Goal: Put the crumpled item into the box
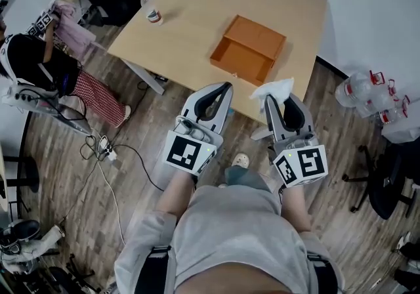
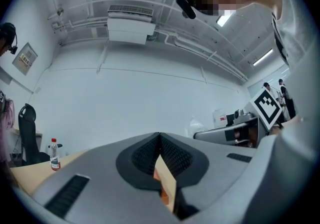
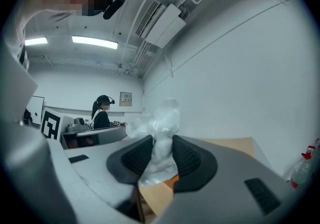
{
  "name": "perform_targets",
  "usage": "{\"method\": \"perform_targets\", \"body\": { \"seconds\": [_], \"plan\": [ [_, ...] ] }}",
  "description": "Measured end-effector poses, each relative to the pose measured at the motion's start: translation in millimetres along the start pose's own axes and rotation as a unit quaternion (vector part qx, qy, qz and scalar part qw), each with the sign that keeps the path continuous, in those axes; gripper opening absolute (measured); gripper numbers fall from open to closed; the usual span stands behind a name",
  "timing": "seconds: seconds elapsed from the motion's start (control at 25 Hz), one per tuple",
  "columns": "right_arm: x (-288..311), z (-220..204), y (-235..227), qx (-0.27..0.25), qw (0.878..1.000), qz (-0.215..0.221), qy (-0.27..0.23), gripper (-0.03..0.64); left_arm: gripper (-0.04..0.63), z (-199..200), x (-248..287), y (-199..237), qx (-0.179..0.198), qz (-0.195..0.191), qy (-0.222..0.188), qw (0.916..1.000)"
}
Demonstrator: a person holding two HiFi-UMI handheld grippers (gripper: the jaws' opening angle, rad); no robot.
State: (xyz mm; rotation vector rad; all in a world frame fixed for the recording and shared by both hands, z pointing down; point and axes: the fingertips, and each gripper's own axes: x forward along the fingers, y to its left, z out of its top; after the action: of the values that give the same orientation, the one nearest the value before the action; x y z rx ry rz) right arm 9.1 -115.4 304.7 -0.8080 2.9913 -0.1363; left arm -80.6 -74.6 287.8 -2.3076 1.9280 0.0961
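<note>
Item 1, wad (image 1: 273, 88): white, crumpled, airborne at the near table (image 1: 197, 4) edge, just beside the box's near corner and not yet over its opening

Item 2, right gripper (image 1: 281, 103): pads clenched on the wad's lower part, with the rest puffing out past the tips. The jaws stand partly apart only because the bulk fills them. I judge the low pinch lets the loose mass lead into the box

Item 3, left gripper (image 1: 225, 90): jaws pressed together on nothing, parked alongside. I take it as idle, since one gripper can do this job

Item 4, box (image 1: 248, 49): orange, shallow, open-topped, on the table ahead of both grippers, nothing visible in it

Item 5, bottle (image 1: 152, 13): far table edge, well apart, no part in this
</note>
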Motion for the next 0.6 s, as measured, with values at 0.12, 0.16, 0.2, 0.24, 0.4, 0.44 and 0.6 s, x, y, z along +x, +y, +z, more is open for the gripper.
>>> {"method": "perform_targets", "body": {
  "seconds": [0.12, 0.16, 0.2, 0.24, 0.4, 0.44, 0.6],
  "plan": [
    [16.1, 2.3, -13.7, 0.002, 1.000, 0.003, -0.002, 0.120, 0.012, -0.9, 17.5, 9.4, 0.004, 0.002, -0.001, 1.0000],
    [21.1, 3.1, -17.5, 0.001, 1.000, 0.004, -0.002, 0.120, 0.012, -0.9, 23.0, 12.6, 0.006, 0.003, -0.002, 1.0000],
    [26.0, 4.0, -21.3, 0.001, 1.000, 0.006, -0.003, 0.120, 0.012, -1.0, 28.7, 15.7, 0.008, 0.004, -0.003, 1.0000],
    [30.7, 4.6, -25.4, -0.001, 1.000, 0.008, -0.004, 0.120, 0.014, -1.4, 34.5, 18.5, 0.010, 0.005, -0.004, 0.9999],
    [44.1, 3.5, -48.0, -0.001, 1.000, 0.013, -0.006, 0.120, 0.014, -2.2, 60.3, 22.6, 0.009, 0.011, -0.015, 0.9998],
    [46.6, 2.6, -53.8, 0.001, 1.000, 0.013, -0.006, 0.120, 0.012, -3.6, 65.5, 22.8, 0.008, 0.012, -0.016, 0.9998],
    [58.5, -1.0, -65.6, 0.012, 1.000, 0.008, -0.003, 0.120, 0.013, -13.8, 75.6, 29.5, 0.009, 0.010, -0.004, 0.9999]
  ]
}}
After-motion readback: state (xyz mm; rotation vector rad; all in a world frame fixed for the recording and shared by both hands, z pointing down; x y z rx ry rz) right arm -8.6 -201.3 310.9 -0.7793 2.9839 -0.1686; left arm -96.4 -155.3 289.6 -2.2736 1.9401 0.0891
